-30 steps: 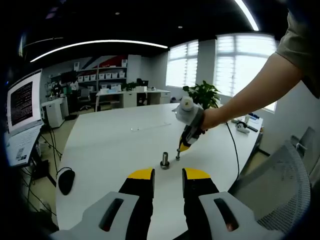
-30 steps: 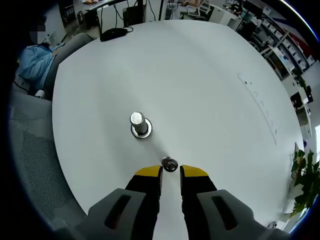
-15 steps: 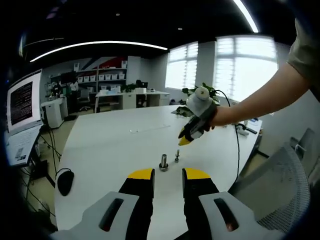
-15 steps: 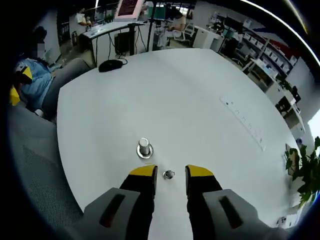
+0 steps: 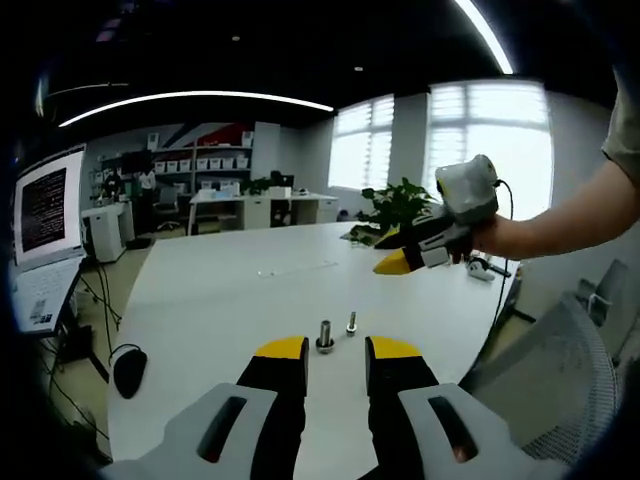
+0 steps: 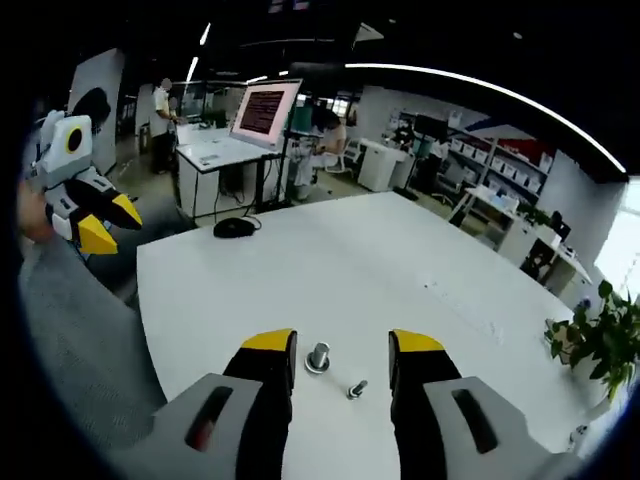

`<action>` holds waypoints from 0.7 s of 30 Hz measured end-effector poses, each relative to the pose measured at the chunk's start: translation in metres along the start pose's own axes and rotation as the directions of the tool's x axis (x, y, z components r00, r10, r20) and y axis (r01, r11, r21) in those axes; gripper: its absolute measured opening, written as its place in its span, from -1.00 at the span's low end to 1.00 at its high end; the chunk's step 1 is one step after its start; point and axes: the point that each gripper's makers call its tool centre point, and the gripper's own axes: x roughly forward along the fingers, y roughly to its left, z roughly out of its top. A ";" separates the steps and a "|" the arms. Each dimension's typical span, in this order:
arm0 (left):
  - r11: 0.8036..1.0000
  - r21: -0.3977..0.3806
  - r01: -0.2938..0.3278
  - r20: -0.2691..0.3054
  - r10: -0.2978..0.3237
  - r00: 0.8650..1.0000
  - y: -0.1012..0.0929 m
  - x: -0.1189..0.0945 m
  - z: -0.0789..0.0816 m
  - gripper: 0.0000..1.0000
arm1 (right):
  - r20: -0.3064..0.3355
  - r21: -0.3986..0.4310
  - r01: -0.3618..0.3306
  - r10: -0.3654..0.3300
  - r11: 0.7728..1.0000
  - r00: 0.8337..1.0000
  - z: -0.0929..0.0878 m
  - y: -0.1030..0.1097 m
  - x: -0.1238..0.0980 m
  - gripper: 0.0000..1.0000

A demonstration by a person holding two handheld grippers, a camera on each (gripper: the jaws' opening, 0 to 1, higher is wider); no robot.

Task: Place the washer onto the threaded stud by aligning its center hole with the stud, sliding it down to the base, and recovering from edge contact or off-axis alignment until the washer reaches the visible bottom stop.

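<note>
**Right hand-held gripper lifts away, washer no longer in its jaws**

A second ago the right hand-held gripper [image 6: 340,345] was down at the small stud [image 6: 356,388] with its jaws nearly together; now it is high above the bench [image 6: 420,270], upper right in the left gripper view, jaws wide apart and empty. In both views the small stud stands low centre, just beside the larger stud [image 6: 318,357]. A ring seems to sit at the small stud's base, too small to confirm. I judge the washer released, probably seated. The left hand-held gripper [image 5: 337,350] hovers short of both studs, parted, holding nothing.
</note>
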 end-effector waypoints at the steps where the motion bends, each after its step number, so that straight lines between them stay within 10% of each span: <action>1: 1.000 0.001 0.001 0.000 -0.001 1.000 0.000 0.000 0.000 -0.59 | 0.014 0.003 0.014 -0.014 1.000 1.000 0.001 0.002 -0.008 -0.25; 5: 1.000 0.008 0.005 0.000 -0.005 1.000 -0.002 0.000 0.000 -0.59 | 0.108 0.065 0.043 -0.050 0.997 0.993 0.008 0.010 -0.032 -0.24; 15: 1.000 -0.001 -0.007 0.017 0.007 1.000 0.001 -0.003 0.004 -0.58 | 0.080 0.211 0.109 -0.128 0.971 0.989 -0.039 0.013 -0.081 -0.23; 21: 1.000 -0.015 -0.016 0.040 0.016 0.999 0.005 -0.004 0.009 -0.58 | 0.127 0.363 0.151 -0.210 0.919 0.970 -0.052 0.000 -0.101 -0.23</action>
